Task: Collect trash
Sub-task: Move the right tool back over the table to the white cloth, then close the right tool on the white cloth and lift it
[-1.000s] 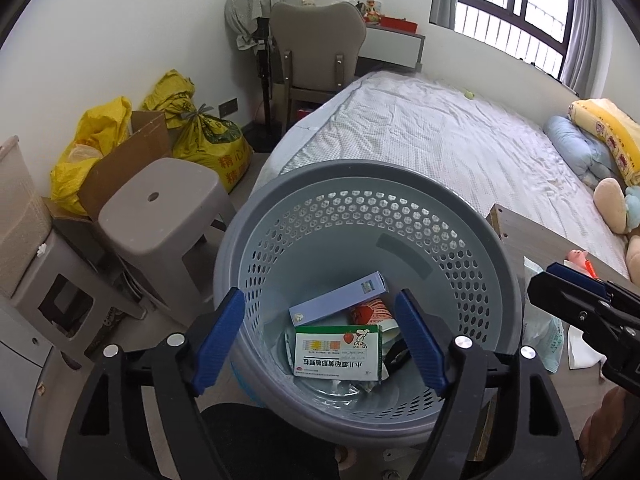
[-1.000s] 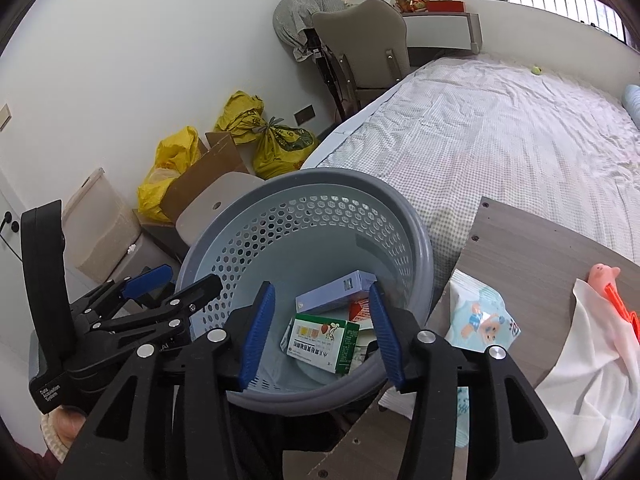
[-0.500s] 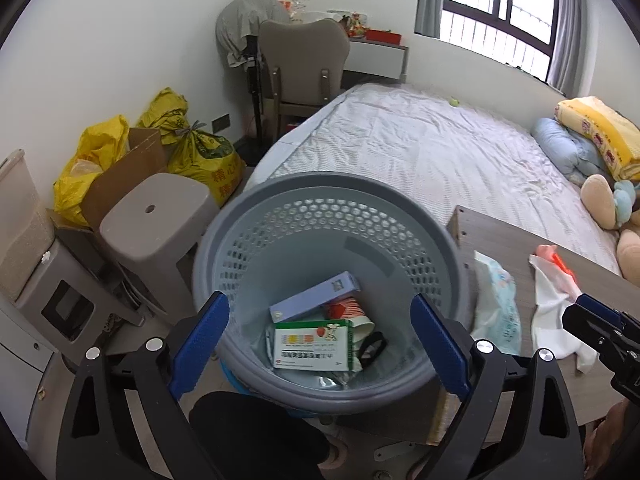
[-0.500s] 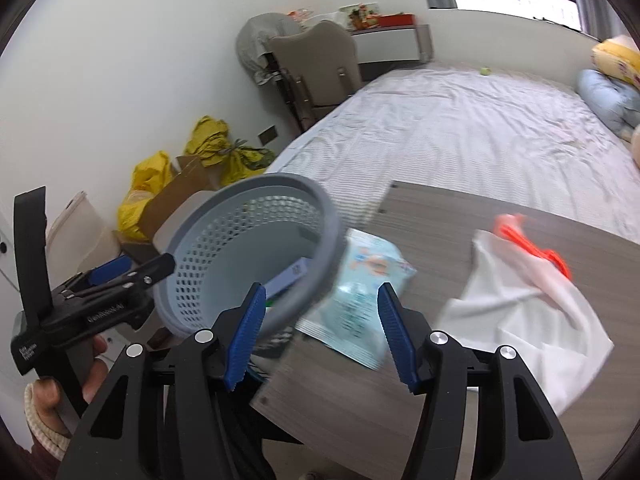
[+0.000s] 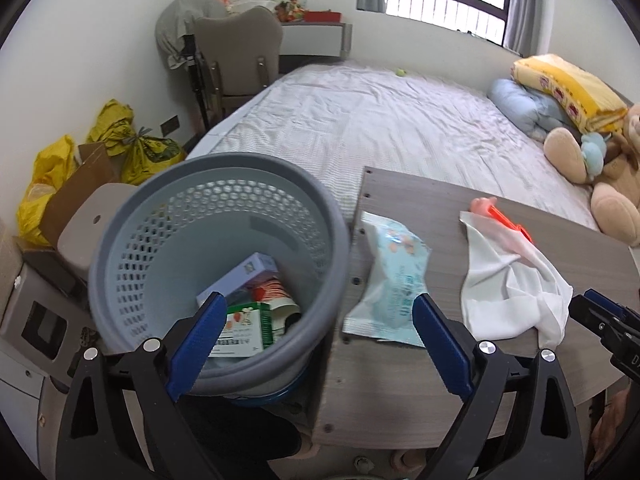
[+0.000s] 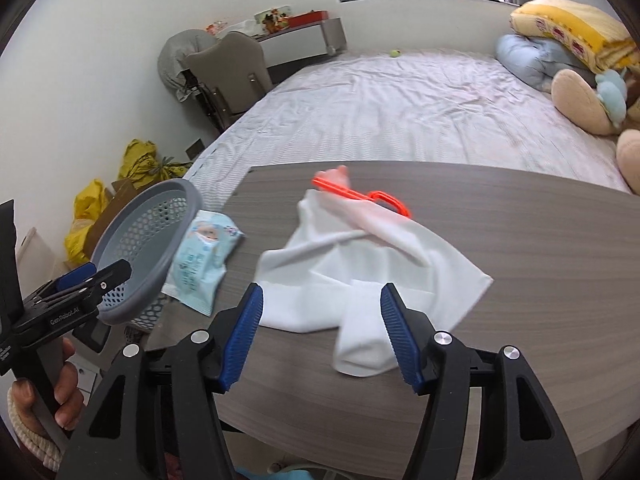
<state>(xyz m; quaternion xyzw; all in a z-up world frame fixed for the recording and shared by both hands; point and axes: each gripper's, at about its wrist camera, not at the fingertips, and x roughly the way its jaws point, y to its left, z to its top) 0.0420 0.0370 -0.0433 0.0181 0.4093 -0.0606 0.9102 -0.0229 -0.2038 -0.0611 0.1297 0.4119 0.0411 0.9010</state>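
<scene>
**Jaws empty, next piece of trash still on the table**

Fingers first: the right gripper [image 6: 322, 334] stands wide open and holds nothing, its blue pads either side of the near corner of the cloth [image 6: 360, 264], just above the table [image 6: 520, 280]. The left gripper [image 5: 316, 344] is also wide open and empty, hovering over the gap between the basket [image 5: 132, 248] and the table's edge.

By my reading, the step in hand is reaching for another item. The likeliest trash is the packet [image 5: 394, 280], a pale blue soft pack lying flat on the table, right beside the basket rim. The basket already holds a few boxes [image 5: 240, 326] and wrappers, so collection looks partly done.

The next move calls for swinging one gripper over the packet, closing on its thin crinkly edge, then carrying it over the basket rim.

Past the packet, farther from the basket, the cloth lies crumpled with an orange tool [image 6: 368, 196] partly under it; whether either counts as trash I cannot tell. The cloth sits directly between the right jaws, so it could be grabbed by mistake. Behind the table is the bed [image 5: 400, 128].
</scene>
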